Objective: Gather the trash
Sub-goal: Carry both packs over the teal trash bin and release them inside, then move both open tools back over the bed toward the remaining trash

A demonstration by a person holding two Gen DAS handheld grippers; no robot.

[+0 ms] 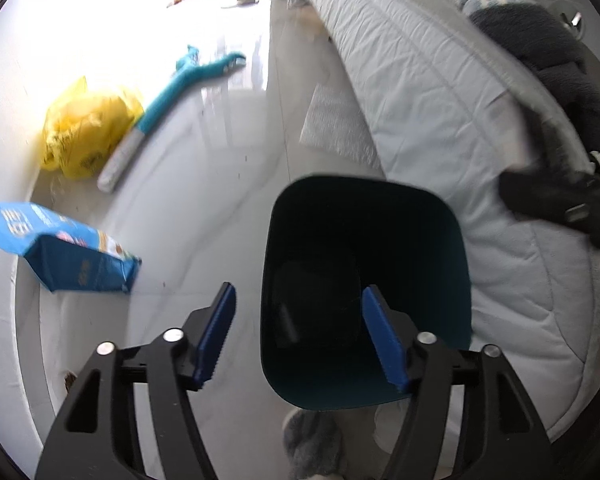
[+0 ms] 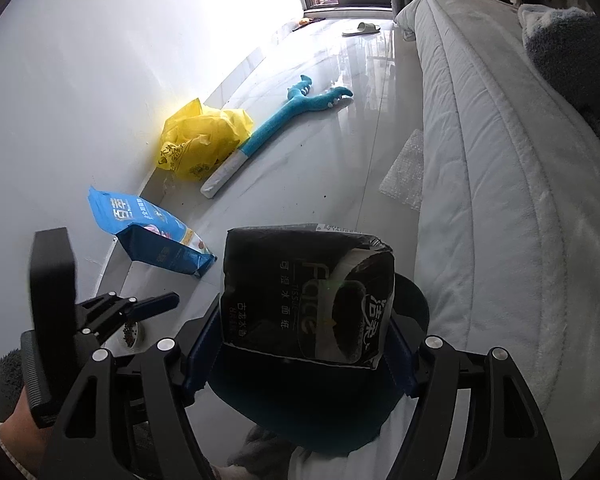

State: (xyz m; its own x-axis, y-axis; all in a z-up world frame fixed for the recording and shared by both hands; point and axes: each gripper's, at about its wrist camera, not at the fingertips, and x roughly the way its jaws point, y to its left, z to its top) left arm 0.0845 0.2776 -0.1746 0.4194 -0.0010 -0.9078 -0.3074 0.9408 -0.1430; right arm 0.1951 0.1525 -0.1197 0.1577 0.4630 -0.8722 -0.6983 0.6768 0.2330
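Blue pads of the left gripper [image 1: 298, 334] stand wide apart with nothing between them, and no earlier view shows what they last carried; the dark teal bin [image 1: 366, 288] sits straight ahead of and just below them, its mouth open toward the camera. Inside the bin a dark rounded shape lies at the bottom, too dim to name. The right gripper [image 2: 300, 344] is clamped on a black tissue pack [image 2: 306, 292], pads pressing its two short sides, so the pack's long axis runs across the jaws. That pack hangs directly over the bin [image 2: 412, 304], whose rim peeks out beyond and beneath it, so by my reading the right hand is the one placed to drop next, straight down. Off to the left of both grippers, along the wall, lie a blue snack bag [image 2: 152, 240], a yellow plastic bag [image 2: 200, 140] and a teal long-handled tool [image 2: 276, 124], all well apart from the bin. A sheet of bubble wrap [image 2: 406, 172] rests ahead on the right, against the pale quilted bedding [image 2: 500, 200]. The left hand sits nearer the blue snack bag.
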